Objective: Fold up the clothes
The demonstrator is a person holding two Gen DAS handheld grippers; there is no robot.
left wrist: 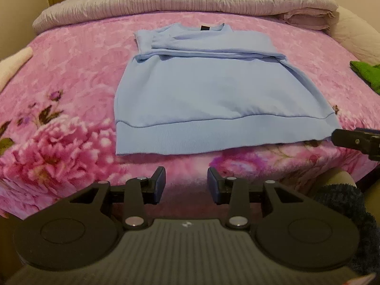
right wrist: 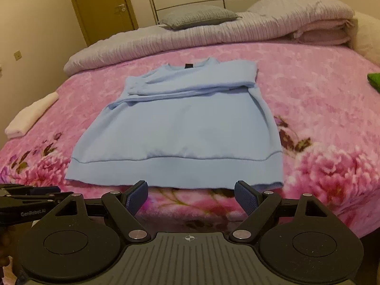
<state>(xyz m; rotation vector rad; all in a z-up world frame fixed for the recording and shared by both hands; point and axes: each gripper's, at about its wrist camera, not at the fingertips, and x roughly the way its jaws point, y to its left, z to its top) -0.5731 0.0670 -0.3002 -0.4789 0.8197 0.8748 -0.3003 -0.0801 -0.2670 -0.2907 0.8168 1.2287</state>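
A light blue sweatshirt (left wrist: 213,90) lies flat on the pink floral bedspread (left wrist: 71,76), collar far, ribbed hem near, both sleeves folded across the chest. My left gripper (left wrist: 186,178) hangs open just short of the hem, nothing between its blue pads. In the right wrist view the same sweatshirt (right wrist: 185,123) spreads ahead, and my right gripper (right wrist: 191,190) stands open near the hem's right part, empty. The right gripper's tip (left wrist: 351,140) shows at the left view's right edge beside the hem corner. The left gripper (right wrist: 30,194) shows at the right view's left edge.
A grey ribbed quilt (right wrist: 190,38) with a grey pillow (right wrist: 199,16) lies across the far bed. A folded white cloth (right wrist: 30,118) rests at the left edge, a green cloth (left wrist: 368,73) at the right. A door and wardrobe stand behind.
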